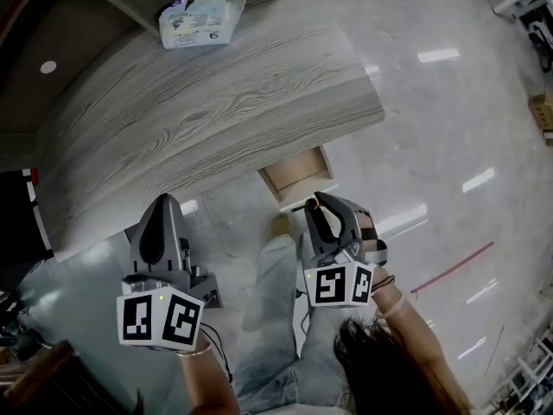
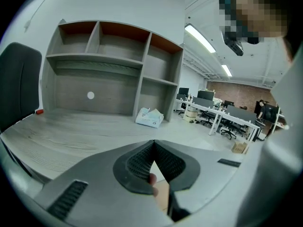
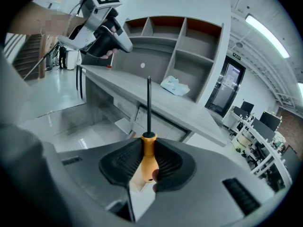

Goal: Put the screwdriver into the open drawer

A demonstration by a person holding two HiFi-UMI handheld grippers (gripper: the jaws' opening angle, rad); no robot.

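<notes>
A screwdriver (image 3: 149, 159) with an orange handle and a thin black shaft stands upright between the jaws of my right gripper (image 3: 149, 143), which is shut on the handle. In the head view the right gripper (image 1: 319, 201) hangs just in front of the open drawer (image 1: 298, 173), a shallow pale wooden box pulled out from under the grey desk (image 1: 216, 102). The right gripper view has the drawer (image 3: 124, 125) low, to the left of the shaft. My left gripper (image 1: 162, 204) is held off to the left over the floor. Its jaws (image 2: 154, 143) are shut with nothing between them.
A white plastic pack (image 1: 200, 14) lies at the back of the desk, near the shelf unit (image 2: 113, 65). A dark chair (image 2: 16, 79) stands at the desk's left end. The person's legs (image 1: 268, 318) are below the grippers. Glossy floor spreads to the right.
</notes>
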